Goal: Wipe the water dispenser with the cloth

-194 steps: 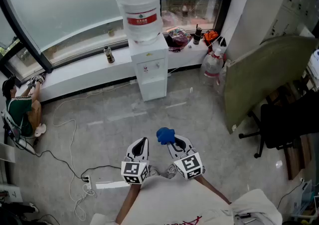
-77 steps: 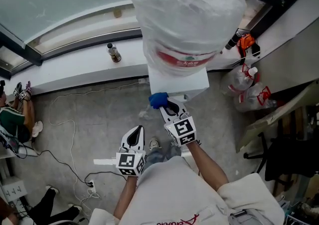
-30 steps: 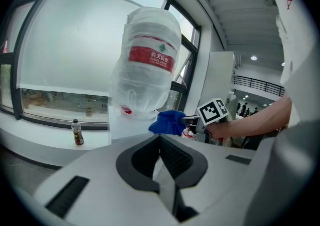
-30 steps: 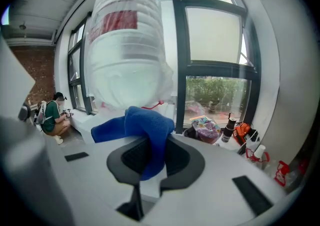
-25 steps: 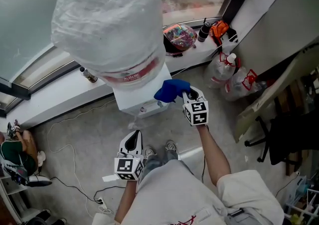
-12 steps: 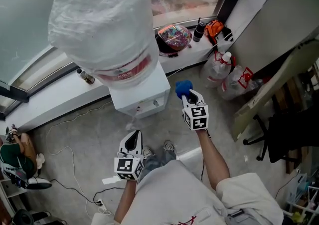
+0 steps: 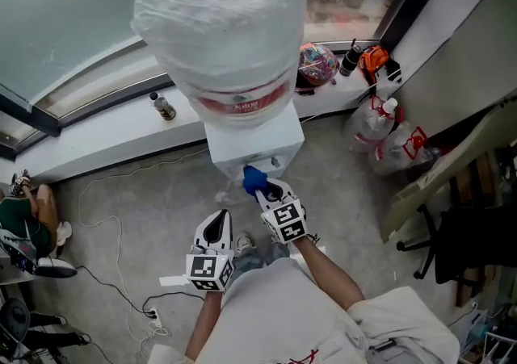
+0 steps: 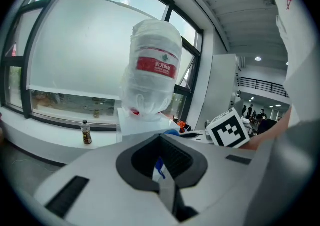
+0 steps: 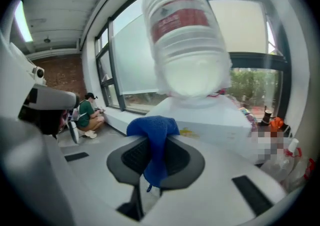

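Note:
A white water dispenser (image 7: 257,148) stands against the window sill, topped by a big bottle (image 7: 224,23) wrapped in clear plastic with a red label. My right gripper (image 7: 260,185) is shut on a blue cloth (image 7: 254,178), which is held against the dispenser's front edge near the taps. In the right gripper view the blue cloth (image 9: 152,142) hangs between the jaws with the dispenser (image 9: 210,120) just beyond. My left gripper (image 7: 220,225) hangs lower, in front of the dispenser, shut with nothing in it; in its own view the dispenser (image 8: 145,122) rises ahead.
A small dark bottle (image 7: 162,106) stands on the white sill (image 7: 113,128) to the left. A colourful bag (image 7: 318,63) and orange items (image 7: 373,60) lie on the sill at the right, plastic bags (image 7: 386,138) below. Cables (image 7: 105,193) run over the floor. A person (image 7: 20,217) crouches far left.
My right gripper with the blue cloth has moved from the dispenser's right side down and left to its front edge. The left gripper has stayed put.

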`<state>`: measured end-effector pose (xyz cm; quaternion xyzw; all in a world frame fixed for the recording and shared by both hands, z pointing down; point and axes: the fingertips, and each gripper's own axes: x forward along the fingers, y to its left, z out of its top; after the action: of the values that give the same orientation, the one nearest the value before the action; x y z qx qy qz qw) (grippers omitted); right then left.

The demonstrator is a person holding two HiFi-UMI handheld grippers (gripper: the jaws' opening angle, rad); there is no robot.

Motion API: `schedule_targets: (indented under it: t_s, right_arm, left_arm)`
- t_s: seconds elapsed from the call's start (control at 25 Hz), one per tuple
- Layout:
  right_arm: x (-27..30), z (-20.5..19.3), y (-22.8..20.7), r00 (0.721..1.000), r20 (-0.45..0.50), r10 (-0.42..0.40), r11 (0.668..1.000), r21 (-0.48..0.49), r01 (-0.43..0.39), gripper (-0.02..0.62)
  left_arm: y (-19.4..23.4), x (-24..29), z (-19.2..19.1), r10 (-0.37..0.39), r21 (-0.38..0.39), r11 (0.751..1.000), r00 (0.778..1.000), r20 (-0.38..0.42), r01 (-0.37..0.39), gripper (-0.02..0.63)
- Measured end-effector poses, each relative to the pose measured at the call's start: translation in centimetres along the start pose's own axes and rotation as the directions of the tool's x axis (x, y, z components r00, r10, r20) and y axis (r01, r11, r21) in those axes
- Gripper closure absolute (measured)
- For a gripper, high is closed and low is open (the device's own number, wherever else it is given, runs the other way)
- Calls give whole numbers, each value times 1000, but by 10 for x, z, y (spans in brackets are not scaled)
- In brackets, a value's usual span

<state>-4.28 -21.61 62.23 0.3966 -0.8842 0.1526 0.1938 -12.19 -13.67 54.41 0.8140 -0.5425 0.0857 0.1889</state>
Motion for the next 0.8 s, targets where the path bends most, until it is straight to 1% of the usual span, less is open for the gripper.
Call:
schedule_targets:
  t_s: [0.08,0.16,0.24,0.36,0.44,0.56,0.8]
  right_arm:
    - [18,2,37,997,-13,79,997,-24,-79,541]
    - [35,9,64,991,-15,130,991,-42,-130,541]
    - [53,14,84,986,-22,167,984,-54,-168,541]
    - [80,15,97,980,-37,196,978,-59,-198,541]
    - [94,17,96,980,-41,194,979,-53,-196,541]
    - [107,18,83,985,-49,166,985,-39,-168,541]
    - [109,17,41,995,-55,86,996,2,-86,541]
  left_arm:
    - [13,-11,0,35,-11,999,999,6,-35,594]
    - [27,-22,0,69,-20,997,998,11,-69,594]
    - [42,-34,0,105,-29,994,994,14,-105,594]
    - [62,-51,-1,156,-36,987,988,14,-155,594]
    - [72,-59,-2,181,-40,983,983,12,-180,594]
    - [81,-66,-5,201,-49,979,980,6,-200,594]
    - [81,-60,-3,180,-40,983,984,-4,-180,594]
